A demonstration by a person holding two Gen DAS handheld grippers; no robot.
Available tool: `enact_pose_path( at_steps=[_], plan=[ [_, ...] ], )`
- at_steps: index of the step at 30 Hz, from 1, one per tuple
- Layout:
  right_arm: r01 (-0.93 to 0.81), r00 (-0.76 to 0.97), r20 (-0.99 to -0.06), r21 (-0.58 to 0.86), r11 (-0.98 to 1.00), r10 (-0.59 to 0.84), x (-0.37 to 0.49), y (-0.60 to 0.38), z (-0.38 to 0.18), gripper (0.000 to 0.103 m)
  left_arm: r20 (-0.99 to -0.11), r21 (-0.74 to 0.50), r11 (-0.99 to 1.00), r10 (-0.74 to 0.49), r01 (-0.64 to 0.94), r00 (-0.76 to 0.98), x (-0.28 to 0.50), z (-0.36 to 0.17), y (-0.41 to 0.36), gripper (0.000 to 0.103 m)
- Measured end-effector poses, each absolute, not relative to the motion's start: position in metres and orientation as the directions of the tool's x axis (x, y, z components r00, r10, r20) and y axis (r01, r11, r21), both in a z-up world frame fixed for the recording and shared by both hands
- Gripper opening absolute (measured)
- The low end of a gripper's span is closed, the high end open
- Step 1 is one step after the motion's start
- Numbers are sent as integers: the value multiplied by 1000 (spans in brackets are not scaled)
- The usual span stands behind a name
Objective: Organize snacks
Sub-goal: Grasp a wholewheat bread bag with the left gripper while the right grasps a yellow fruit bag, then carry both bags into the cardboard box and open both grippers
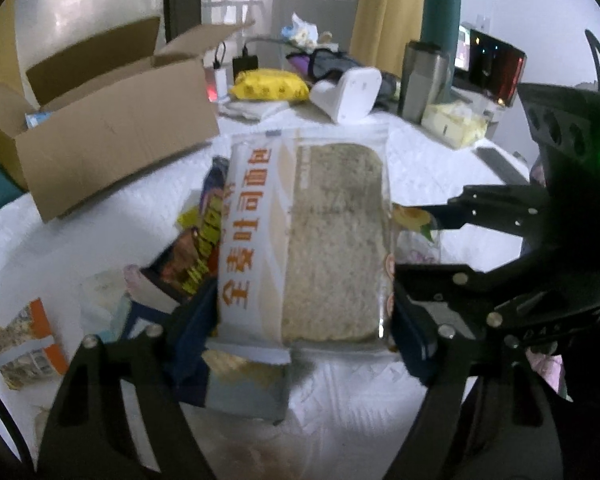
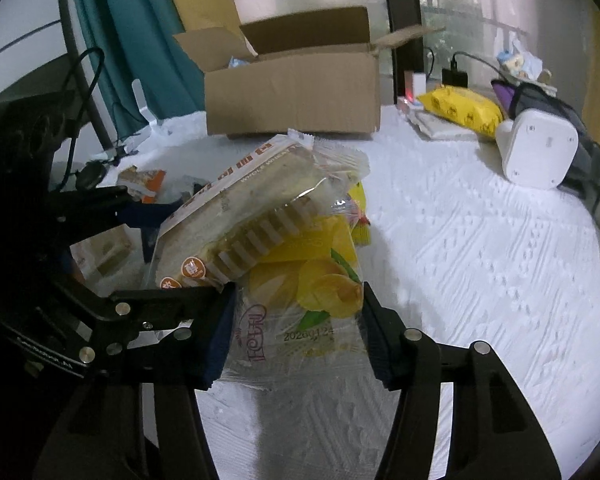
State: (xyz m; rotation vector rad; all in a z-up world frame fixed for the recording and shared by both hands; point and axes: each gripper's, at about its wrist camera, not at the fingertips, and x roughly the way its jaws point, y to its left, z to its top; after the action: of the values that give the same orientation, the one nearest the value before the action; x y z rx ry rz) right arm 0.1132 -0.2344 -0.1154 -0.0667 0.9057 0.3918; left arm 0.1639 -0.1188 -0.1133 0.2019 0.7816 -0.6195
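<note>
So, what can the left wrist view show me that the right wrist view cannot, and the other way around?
Only the left wrist view shows the steel tumbler, the screen behind it, and the bread packet's printed front.

Only the right wrist view shows the teal curtain and the date printed on the yellow snack bag.

Both show the open cardboard box, the yellow pack, the white device, the bread packet in the left claw and the right claw around the snack bag.
</note>
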Motion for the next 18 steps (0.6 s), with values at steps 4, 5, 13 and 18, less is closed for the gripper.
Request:
enact_pose_path(
  at_steps=[4, 5, 13, 18],
  plan=[
    [-367, 574, -756, 105, 924, 314, 116, -233, -101, 60, -678, -62, 820, -453, 569, 579, 163, -98, -109, 80],
    [-366, 580, -751, 104, 925, 315, 117, -233, -98, 60, -670, -67, 823, -456, 565, 586, 164, -94, -106, 80],
    [-369, 608, -730, 87, 925, 311, 132, -227, -77, 60, -617, -58, 860, -430, 506, 659, 170, -67, -80, 80],
    [-379, 617, -720, 80, 922, 316, 148, -221, -66, 60, -593, -54, 890, -393, 452, 703, 182, -52, -60, 80]
  ],
)
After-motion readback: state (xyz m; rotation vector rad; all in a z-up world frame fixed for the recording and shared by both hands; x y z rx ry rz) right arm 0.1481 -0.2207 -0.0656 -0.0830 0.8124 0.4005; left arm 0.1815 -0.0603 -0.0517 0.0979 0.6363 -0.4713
